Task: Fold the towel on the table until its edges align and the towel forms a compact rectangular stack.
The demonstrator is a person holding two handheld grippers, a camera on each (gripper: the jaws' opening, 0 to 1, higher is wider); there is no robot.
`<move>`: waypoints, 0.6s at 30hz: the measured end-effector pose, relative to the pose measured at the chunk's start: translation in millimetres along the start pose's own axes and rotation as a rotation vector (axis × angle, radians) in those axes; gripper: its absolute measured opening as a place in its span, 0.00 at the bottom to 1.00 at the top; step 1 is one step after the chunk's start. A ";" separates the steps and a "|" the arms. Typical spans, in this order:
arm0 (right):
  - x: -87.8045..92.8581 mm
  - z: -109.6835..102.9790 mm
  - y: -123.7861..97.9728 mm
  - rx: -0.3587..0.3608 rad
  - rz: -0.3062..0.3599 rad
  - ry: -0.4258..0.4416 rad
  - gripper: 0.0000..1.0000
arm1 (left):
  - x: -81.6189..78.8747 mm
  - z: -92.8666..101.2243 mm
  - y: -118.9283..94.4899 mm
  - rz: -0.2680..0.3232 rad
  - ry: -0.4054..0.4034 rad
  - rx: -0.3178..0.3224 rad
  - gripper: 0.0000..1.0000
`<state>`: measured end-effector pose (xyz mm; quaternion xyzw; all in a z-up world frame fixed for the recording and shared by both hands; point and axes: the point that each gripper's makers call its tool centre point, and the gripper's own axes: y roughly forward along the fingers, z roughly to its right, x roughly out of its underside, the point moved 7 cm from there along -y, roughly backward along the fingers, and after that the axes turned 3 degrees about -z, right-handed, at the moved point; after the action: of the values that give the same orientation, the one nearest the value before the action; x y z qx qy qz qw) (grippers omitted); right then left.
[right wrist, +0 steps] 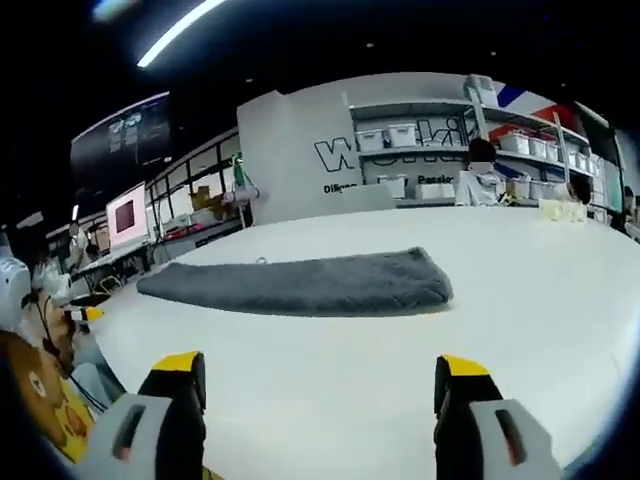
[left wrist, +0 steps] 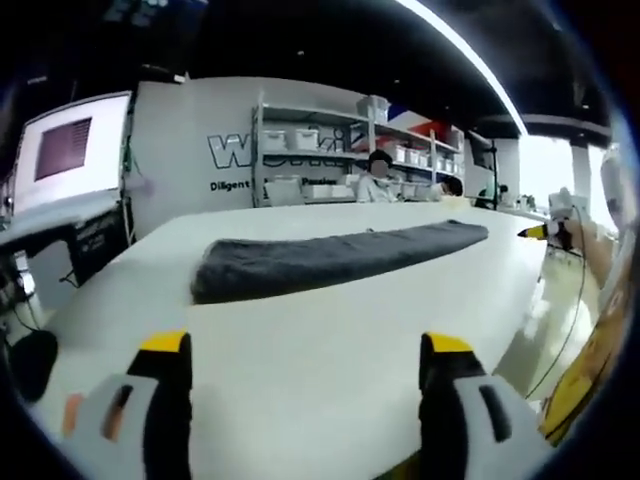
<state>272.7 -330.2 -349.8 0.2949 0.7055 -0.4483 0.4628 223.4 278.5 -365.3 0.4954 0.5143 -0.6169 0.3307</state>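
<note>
A: Both your left gripper [left wrist: 305,385] and right gripper [right wrist: 320,400] hover with jaws wide apart, holding nothing. What next?

B: Reach for matching corners, lift evenly. The grey towel [left wrist: 330,258] lies mid-table [left wrist: 330,370], a long, narrow, rumpled strip, seemingly folded once already.

towel [left wrist: 330,258]: underside and inner layers hidden by its own folds | wall lettering [left wrist: 270,150]: middle covered by shelving [left wrist: 340,150], not readable in full | shelf bins [right wrist: 400,135]: contents too small to tell | worktop [right wrist: 330,370]: near edge cut off at frame bottom | left-side monitor [left wrist: 65,148]: screen content blurred, possibly a grid
</note>
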 end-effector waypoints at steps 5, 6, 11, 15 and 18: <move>-8.5 1.3 8.7 -0.056 0.036 0.150 0.99 | 0.1 -2.7 0.3 0.005 0.001 -0.012 0.99; -10.8 3.9 11.2 -0.070 0.040 0.199 0.99 | -0.6 -2.7 0.5 0.012 0.000 -0.011 0.99; -28.2 22.0 26.5 -0.129 0.088 0.463 0.97 | -1.4 -0.6 3.7 0.028 -0.007 0.015 0.99; -38.9 33.2 39.9 -0.122 0.111 0.567 0.95 | 0.8 -1.1 7.7 0.027 -0.015 0.033 0.99; -41.2 38.5 45.3 -0.097 0.128 0.615 0.93 | 2.0 -5.1 9.3 0.030 -0.038 0.030 0.99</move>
<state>341.7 -345.9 -334.8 0.4380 0.8130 -0.2741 0.2686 232.7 281.3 -369.9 0.4960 0.4913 -0.6289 0.3422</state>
